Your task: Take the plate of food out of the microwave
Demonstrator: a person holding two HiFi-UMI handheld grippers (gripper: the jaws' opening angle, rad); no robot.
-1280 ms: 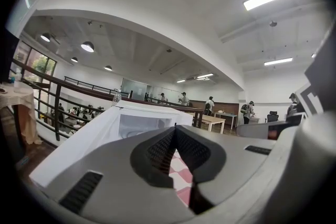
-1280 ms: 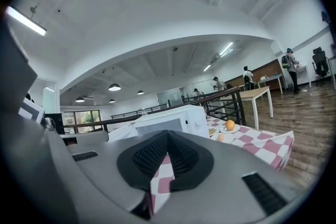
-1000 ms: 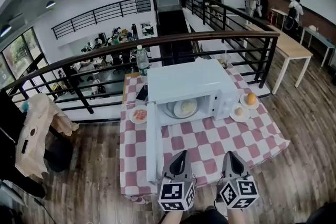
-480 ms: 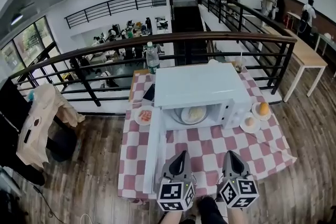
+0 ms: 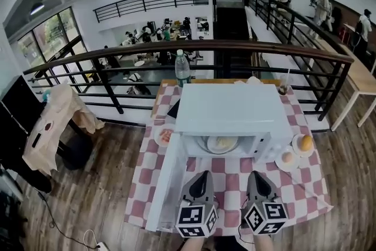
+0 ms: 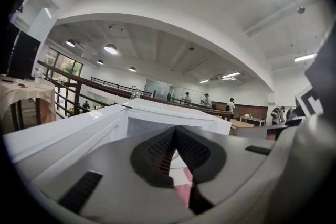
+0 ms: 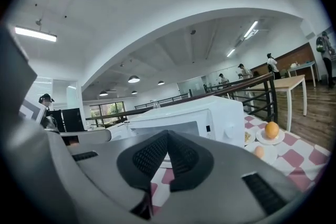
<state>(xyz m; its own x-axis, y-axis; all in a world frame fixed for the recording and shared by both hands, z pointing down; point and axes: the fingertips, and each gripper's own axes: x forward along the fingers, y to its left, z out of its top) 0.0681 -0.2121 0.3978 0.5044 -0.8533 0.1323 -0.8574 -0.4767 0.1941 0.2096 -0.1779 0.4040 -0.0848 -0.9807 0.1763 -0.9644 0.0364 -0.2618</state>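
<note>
A white microwave [image 5: 232,110] stands on the red-and-white checked table [image 5: 299,182] with its door [image 5: 166,179] swung open toward me on the left. Inside its cavity rests a plate of pale food [image 5: 221,143]. My left gripper [image 5: 202,176] and right gripper [image 5: 255,176] hover side by side over the table's near half, in front of the cavity, both shut and holding nothing. In the left gripper view the microwave [image 6: 173,115] fills the middle beyond the closed left gripper [image 6: 175,134]. Past the closed right gripper [image 7: 167,136], the right gripper view takes in the microwave's front [image 7: 210,120].
To the microwave's right stand a plate with an orange [image 5: 306,142] and a plate with an egg [image 5: 287,157]. A plate of red food [image 5: 165,136] lies left of it, a water bottle [image 5: 183,70] behind. A black railing [image 5: 176,50] runs behind the table; a draped chair [image 5: 56,120] stands at left.
The microwave and table have drawn closer and shifted right and down in the head view. Both grippers stay shut, side by side, now nearer the open cavity.
</note>
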